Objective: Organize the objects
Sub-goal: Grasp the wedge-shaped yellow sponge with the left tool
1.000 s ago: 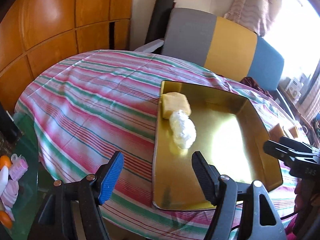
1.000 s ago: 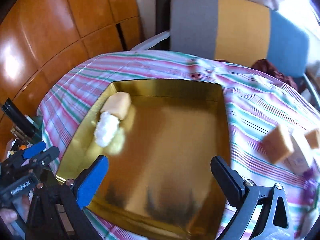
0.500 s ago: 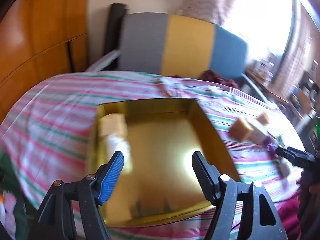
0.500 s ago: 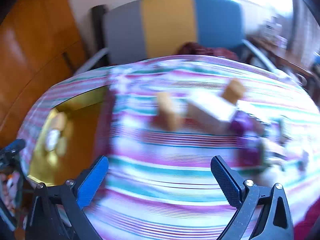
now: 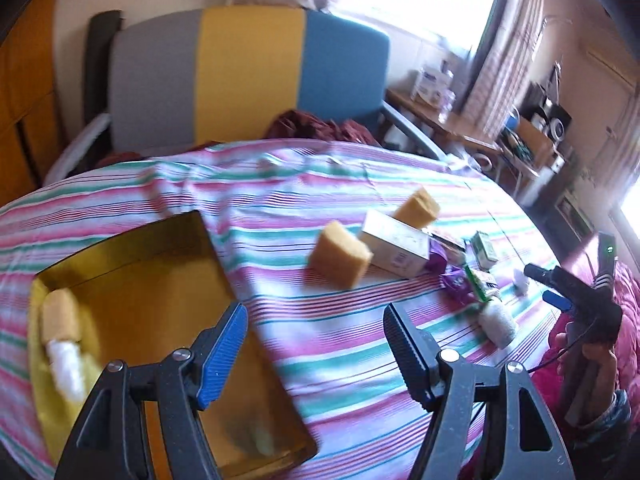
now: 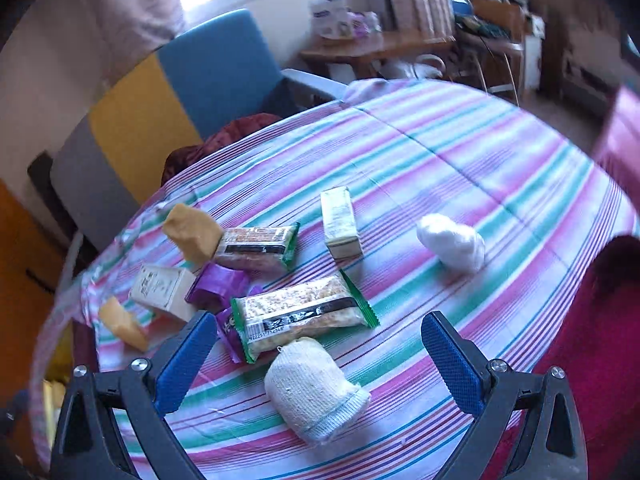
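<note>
Both your grippers hang empty over the striped counter [image 6: 480,168].
Right gripper [image 6: 316,356] jaws apart above the rolled sock [image 6: 312,396] — snack bars [image 6: 300,316] beyond; left gripper [image 5: 316,344] jaws apart beside the gold tray [image 5: 120,248].

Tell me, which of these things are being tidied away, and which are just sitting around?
Being tidied:
gold rectangular tray
yellow foam sponge blocks
green-edged cereal bar packets
small cream cardboard box
rolled white knitted sock
white wrapped bundle
crumpled purple wrapper

Just lying about:
grey, yellow and blue chair
dark red cloth
wooden side table
</note>
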### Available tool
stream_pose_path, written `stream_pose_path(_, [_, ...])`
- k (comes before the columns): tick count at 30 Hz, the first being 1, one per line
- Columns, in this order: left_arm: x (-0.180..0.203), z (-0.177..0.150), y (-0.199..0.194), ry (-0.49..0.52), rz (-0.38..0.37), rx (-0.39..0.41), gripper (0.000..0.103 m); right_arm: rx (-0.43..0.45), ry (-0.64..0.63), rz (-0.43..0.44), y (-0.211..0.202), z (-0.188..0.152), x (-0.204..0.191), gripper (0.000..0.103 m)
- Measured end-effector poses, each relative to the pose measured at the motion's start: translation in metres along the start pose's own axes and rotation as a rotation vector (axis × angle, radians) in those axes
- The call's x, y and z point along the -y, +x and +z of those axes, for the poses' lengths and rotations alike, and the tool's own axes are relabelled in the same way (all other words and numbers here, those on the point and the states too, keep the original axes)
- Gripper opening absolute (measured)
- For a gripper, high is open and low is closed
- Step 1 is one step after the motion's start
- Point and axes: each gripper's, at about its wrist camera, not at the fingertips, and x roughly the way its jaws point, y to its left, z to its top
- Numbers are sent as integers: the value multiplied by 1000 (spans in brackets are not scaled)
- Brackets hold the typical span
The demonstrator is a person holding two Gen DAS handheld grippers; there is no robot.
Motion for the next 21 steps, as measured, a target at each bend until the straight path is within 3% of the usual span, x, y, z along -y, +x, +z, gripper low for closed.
stream_pose_path(9, [14,31,90,-138,-12,-157,72,-14,38,59,5,-2,3,103])
stream_pose_path(19, [12,55,158,-193,61,-208,71,-53,24,99,13,-3,0,103])
stream_pose_path(21, [7,54,168,-207,40,-214,61,-58,19,105,13,-3,0,103])
